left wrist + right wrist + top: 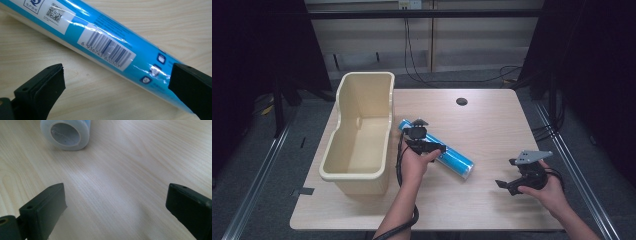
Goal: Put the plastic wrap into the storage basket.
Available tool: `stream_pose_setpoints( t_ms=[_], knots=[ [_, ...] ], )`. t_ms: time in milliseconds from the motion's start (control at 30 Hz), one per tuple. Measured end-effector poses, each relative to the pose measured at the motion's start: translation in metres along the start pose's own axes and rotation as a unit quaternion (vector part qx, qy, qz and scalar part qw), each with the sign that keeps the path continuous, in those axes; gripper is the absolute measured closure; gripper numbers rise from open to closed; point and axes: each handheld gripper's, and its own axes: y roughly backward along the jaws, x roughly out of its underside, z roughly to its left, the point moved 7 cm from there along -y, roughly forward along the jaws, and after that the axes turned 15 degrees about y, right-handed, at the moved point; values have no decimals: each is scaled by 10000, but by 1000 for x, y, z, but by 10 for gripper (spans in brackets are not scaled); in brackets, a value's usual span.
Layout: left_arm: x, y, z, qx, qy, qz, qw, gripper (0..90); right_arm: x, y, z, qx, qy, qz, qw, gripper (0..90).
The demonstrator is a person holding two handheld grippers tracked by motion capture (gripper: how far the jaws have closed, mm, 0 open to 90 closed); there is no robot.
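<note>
Jaws of the left gripper (426,145) spread wide, holding nothing, hovering just above the long blue plastic-wrapped roll with white label and barcode (107,47); seen in the left gripper view with one jaw on the bare wood at the near side and the other over the roll's far end part, not pressing on it. Roll lying flat on the light wooden desk (492,125), just beside the cream plastic bin (362,135), long axis running diagonally from near the bin toward the person's right. Jaws set roughly across this axis, so probably ready to come down and close over the roll. Jaws of the right gripper (517,182) also wide apart and empty, well apart from the roll, looking at its round white end (65,133). Left hand clearly nearer.
</note>
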Motion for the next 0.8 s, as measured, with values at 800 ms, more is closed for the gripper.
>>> stream_pose_setpoints(
  t_ms=[800],
  knots=[
    [-17, -33, -7, -489, 843, 54, 9952, 0, -1, 0, -4, 106, -138, -34, 9998, 32]
  ],
)
